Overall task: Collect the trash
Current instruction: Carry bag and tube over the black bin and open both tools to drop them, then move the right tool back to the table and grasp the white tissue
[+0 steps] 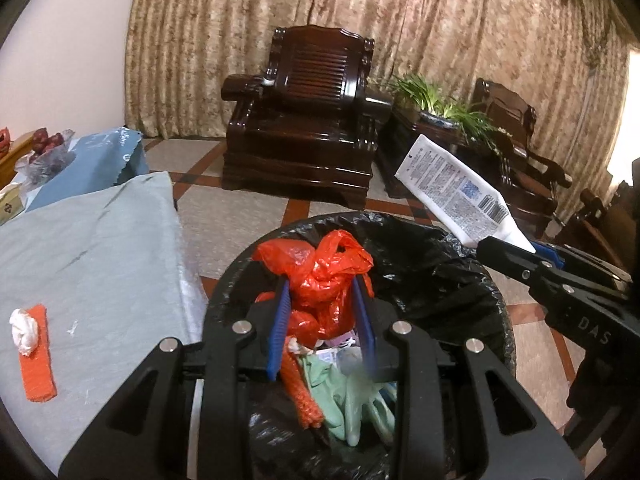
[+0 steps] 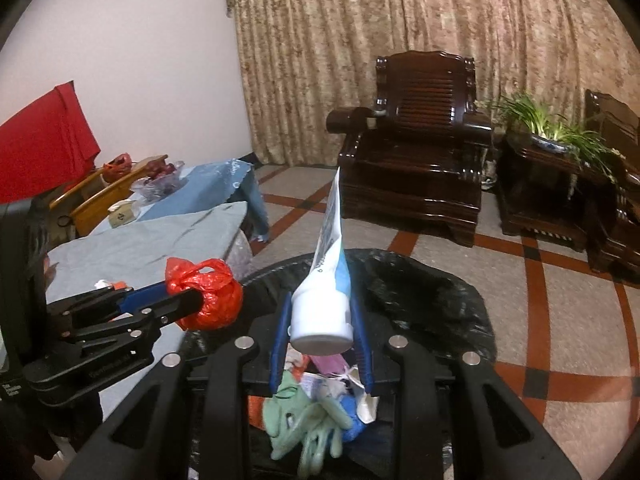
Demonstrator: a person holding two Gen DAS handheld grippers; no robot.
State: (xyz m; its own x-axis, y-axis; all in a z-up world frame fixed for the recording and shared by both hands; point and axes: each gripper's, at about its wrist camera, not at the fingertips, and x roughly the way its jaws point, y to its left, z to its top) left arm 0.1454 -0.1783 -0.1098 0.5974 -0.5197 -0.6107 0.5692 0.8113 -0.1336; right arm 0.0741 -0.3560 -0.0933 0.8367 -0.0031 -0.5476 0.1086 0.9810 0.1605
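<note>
Bag: your left gripper [image 1: 322,300] pinches a crumpled red plastic bag [image 1: 320,276], knotted and shiny, above the bin.
Tube: your right gripper [image 2: 320,320] clamps a white tube [image 2: 324,304] with blue print near its cap, flat tail tilted up, over the bin.
Bin: black-lined bin [image 1: 440,264] just beside the table, holding pale green gloves [image 1: 352,404] and orange netting.
Table: grey cloth [image 1: 100,240] with an orange strip [image 1: 38,354] and a white wad touching it.
</note>
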